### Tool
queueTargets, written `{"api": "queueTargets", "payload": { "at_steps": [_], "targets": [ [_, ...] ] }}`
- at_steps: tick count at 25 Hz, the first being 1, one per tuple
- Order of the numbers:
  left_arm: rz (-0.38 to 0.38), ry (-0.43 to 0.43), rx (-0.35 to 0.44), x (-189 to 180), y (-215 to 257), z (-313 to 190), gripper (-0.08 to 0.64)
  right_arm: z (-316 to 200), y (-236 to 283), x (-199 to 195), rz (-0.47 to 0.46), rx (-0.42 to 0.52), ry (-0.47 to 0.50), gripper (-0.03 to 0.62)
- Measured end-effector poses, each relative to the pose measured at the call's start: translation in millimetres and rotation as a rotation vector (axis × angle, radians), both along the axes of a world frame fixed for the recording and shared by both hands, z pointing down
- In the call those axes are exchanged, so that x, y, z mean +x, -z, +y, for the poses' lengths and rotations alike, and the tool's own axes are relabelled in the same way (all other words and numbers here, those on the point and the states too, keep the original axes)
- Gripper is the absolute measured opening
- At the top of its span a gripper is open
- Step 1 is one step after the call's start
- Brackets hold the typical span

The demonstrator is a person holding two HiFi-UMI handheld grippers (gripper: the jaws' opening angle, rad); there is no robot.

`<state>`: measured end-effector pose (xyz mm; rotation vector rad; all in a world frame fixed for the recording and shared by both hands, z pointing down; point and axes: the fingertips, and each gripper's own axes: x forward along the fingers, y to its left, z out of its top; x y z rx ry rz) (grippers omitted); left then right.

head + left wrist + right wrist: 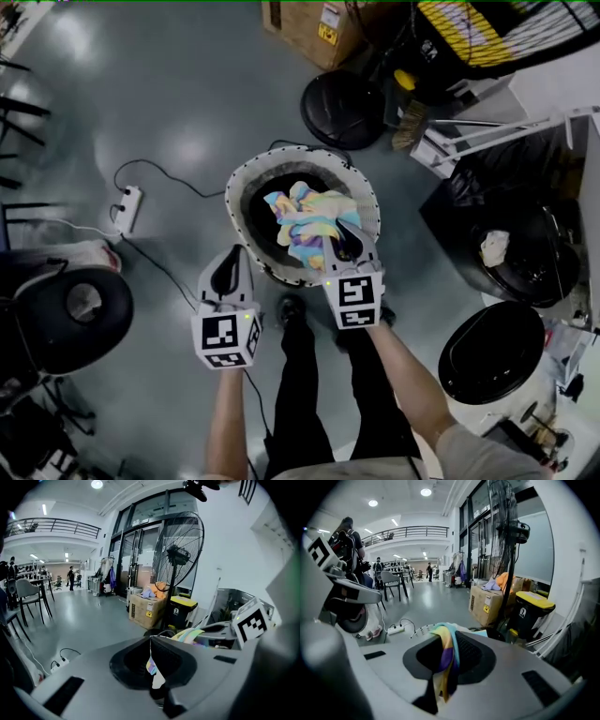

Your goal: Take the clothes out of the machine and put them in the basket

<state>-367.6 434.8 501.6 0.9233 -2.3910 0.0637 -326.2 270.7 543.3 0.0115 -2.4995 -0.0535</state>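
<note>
- Pastel rainbow cloth [305, 220] sits over the dark inside of the white-rimmed basket [234, 187] on the floor, so this looks like the drop-off part of the job, not the grabbing part.
- The right gripper [349, 246] hangs over the near rim of the basket with the cloth in its grip. Its fingers [476, 656] are nearly closed, clamped on a fold of yellow, purple and teal fabric that bunches up over the tips and trails down between them.
- The left gripper [228, 272] is just beside the basket's near-left rim, outside it. Its fingers [176, 660] are closed to a thin slit. A sliver of pastel colour shows in that slit, and I honestly can't tell if it's a pinched scrap or just cloth seen through the gap. Nothing visibly hangs from it in the head view.
- Next move, my guess: spread the right fingers so the cloth falls fully inside the rim, maybe lifting a bit so it doesn't snag on the pads.
- After that it's off to the machine [539, 267] at the right, where a pale lump [494, 247] looks like more laundry waiting.
</note>
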Motion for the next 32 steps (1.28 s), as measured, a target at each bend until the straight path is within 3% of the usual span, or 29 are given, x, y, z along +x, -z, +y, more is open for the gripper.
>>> {"api": "queueTargets", "payload": {
  "at_steps": [7,11,12,14,18,21,26,28,32],
  "targets": [
    [0.015,-0.013,-0.001,-6,-18,10,0.021,20,-90,-19,0.122,-0.03,-0.006,0.074],
    [0.021,-0.016,-0.001,-7,-23,10,0.021,33,-143,-28,0.222,-0.112,0.011,0.091],
    [0.022,-0.019,-0.002,-7,-24,8,0.021,37,-157,-29,0.258,-0.134,0.027,0.125],
    [0.023,-0.024,-0.006,-5,-28,5,0.021,42,-176,-30,0.292,-0.145,0.06,0.329],
    [0.033,-0.036,-0.008,1,-32,-3,0.021,42,-164,-28,0.22,-0.143,0.071,0.337],
    [0.036,-0.046,-0.013,4,-31,-11,0.021,41,-151,-23,0.19,-0.163,0.065,0.313],
    [0.03,-0.073,-0.018,10,-27,-33,0.021,25,-119,-10,0.123,-0.174,0.03,0.161],
    [0.028,-0.087,-0.018,14,-26,-44,0.021,17,-106,-4,0.098,-0.173,0.015,0.07],
    [0.022,-0.123,-0.021,26,-23,-73,0.021,-4,-87,14,0.08,-0.172,0.005,0.023]
  ]
}}
